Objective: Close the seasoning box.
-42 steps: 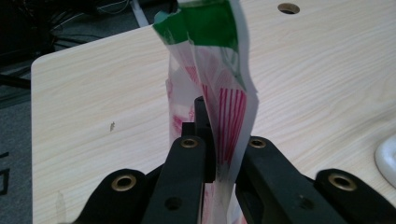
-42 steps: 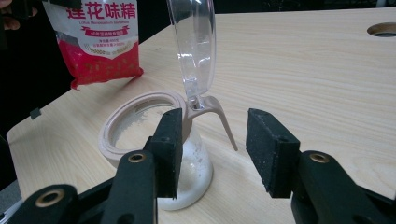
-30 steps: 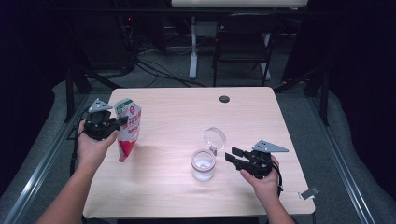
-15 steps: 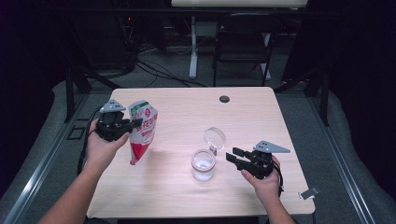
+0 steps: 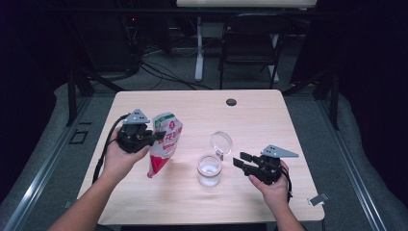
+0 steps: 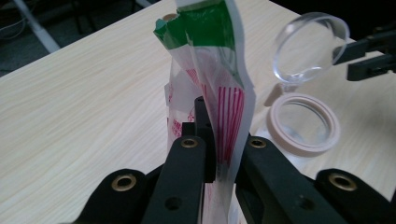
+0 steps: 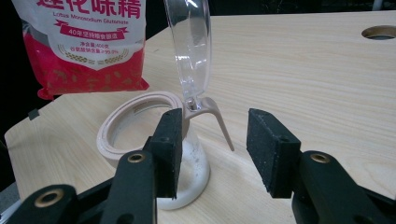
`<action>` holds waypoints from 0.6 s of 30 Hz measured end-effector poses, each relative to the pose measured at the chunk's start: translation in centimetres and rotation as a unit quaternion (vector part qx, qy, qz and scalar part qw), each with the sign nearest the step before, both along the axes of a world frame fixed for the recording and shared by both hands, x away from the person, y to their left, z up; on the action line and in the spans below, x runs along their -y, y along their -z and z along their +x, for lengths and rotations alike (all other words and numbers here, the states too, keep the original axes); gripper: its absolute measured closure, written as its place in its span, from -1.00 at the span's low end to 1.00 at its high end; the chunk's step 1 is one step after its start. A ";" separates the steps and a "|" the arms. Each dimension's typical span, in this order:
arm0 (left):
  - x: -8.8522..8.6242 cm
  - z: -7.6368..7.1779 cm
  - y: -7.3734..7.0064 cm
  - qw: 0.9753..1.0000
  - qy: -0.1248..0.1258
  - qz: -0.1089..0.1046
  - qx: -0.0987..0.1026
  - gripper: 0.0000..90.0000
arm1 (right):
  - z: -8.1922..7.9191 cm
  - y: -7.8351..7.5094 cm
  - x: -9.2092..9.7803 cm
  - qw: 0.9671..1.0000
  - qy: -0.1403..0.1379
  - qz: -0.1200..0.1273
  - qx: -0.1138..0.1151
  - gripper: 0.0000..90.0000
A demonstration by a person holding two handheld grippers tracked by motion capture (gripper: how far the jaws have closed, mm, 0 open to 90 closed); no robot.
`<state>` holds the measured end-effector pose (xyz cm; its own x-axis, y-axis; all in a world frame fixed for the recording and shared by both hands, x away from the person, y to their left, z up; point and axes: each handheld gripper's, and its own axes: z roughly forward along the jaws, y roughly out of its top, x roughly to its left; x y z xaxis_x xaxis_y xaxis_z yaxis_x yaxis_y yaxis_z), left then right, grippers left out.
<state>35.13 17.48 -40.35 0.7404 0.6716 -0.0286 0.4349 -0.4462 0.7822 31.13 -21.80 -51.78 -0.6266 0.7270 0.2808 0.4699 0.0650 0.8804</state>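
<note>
A red, white and green pouch (image 5: pixel 163 144) hangs tilted above the table, and my left gripper (image 5: pixel 159 136) is shut on its upper edge. In the left gripper view the jaws pinch the pouch (image 6: pixel 205 56) near its torn green top. A clear glass jar (image 5: pixel 209 169) with a little white powder stands mid-table, its hinged lid (image 5: pixel 221 142) swung up and open. My right gripper (image 5: pixel 239 159) stands open just right of the jar, apart from it. In the right gripper view the gripper (image 7: pixel 215 144) faces the jar's beige rim (image 7: pixel 135 121) and lid (image 7: pixel 189 46), and the pouch (image 7: pixel 84 42) hangs behind.
The wooden table (image 5: pixel 269 120) has a round cable hole (image 5: pixel 231 102) at its far edge. A chair (image 5: pixel 250 43) and cables lie on the floor beyond. A small clip (image 5: pixel 318 198) sits at the table's right front corner.
My left gripper has carried the pouch to the right, nearer the jar, and raised it slightly. The right gripper has stayed beside the jar.
</note>
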 end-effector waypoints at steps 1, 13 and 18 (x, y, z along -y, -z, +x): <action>0.3 -0.1 0.1 1.000 0.006 0.001 0.001 1.00 | 0.0 0.0 0.0 1.000 0.000 0.000 0.000 0.26; 2.6 -1.1 1.9 0.999 0.052 0.011 -0.012 1.00 | -0.1 -0.8 0.5 1.000 0.009 -0.007 0.006 0.18; 2.3 -1.5 2.6 0.998 0.059 0.004 -0.015 1.00 | -0.4 -1.4 0.0 0.999 -0.003 -0.034 0.008 0.15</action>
<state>33.59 15.17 -42.91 0.8134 0.5798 -0.0470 0.4025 -0.5027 0.7651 30.77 -21.77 -50.33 -0.6355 0.7400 0.2202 0.4548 0.1284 0.8813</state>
